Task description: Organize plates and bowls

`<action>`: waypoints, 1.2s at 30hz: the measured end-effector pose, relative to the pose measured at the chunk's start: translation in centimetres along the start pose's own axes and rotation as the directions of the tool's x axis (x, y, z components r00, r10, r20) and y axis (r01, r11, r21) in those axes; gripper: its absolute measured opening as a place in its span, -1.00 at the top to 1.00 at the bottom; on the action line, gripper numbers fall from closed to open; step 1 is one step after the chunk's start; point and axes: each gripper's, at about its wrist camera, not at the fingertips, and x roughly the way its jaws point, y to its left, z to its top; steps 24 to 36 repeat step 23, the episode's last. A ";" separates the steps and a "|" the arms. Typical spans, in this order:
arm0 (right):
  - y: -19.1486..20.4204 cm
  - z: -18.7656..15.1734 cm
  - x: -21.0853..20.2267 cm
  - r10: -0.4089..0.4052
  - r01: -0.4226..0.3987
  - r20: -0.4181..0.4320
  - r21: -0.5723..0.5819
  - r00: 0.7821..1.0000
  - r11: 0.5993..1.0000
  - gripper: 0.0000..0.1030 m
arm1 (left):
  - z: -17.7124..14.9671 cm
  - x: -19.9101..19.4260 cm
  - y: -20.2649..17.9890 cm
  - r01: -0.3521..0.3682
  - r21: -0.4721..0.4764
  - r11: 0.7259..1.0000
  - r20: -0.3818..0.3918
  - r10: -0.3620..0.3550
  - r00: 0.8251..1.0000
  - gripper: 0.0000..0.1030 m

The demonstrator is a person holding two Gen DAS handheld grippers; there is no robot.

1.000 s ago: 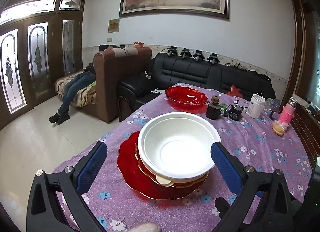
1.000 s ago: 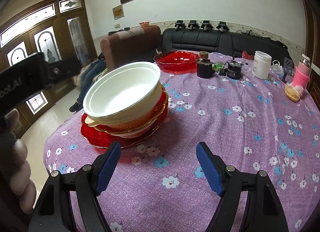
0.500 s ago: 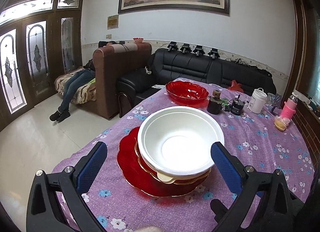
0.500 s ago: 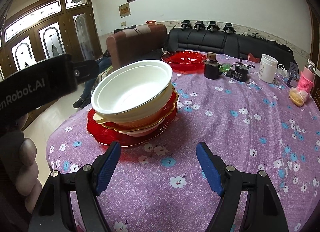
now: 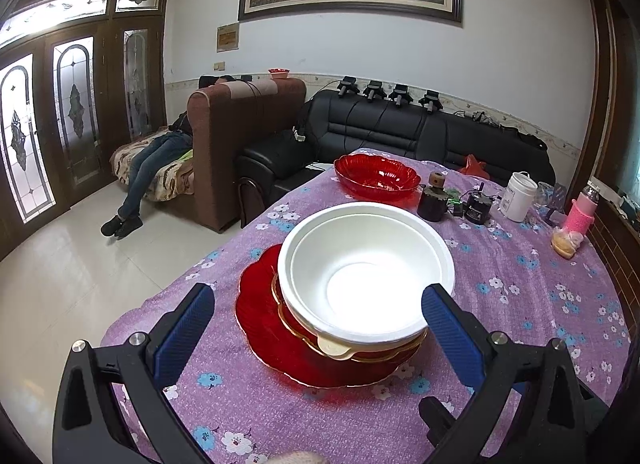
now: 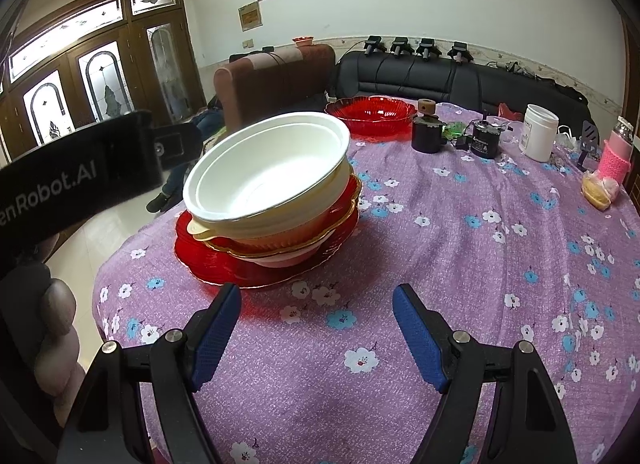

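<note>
1. We see the left hand-held gripper (image 5: 316, 306) with its blue-padded fingers spread wide and nothing between them, hovering over the stack.
2. Our right hand-held gripper (image 6: 318, 316) is likewise spread apart and empty, above the purple floral cloth of the bench (image 6: 460, 264).
3. The stack: a round white plastic bowl (image 5: 366, 272) tops a cream bowl, a gold-rimmed red dish and a wide red scalloped plate (image 5: 260, 316).
4. A separate red glass scalloped bowl (image 5: 377, 177) sits at the far edge.

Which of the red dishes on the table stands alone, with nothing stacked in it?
The red scalloped bowl at the table's far edge, near the black sofa. The other, the red plate, lies nearer, under the stacked bowls with the white bowl on top.
</note>
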 end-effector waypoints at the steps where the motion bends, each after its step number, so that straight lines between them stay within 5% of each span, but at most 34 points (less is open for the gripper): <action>1: 0.0 0.0 0.0 -0.002 0.002 0.000 0.000 1.000 1.000 -0.61 | 0.1 0.0 0.0 0.000 0.000 1.000 0.000 0.000 1.000 -1.00; 36: 0.3 -0.1 0.4 0.004 -0.004 -0.018 -0.013 1.000 1.000 -0.63 | 0.0 -0.2 0.5 -0.039 -0.003 0.999 -0.014 0.039 0.999 -1.00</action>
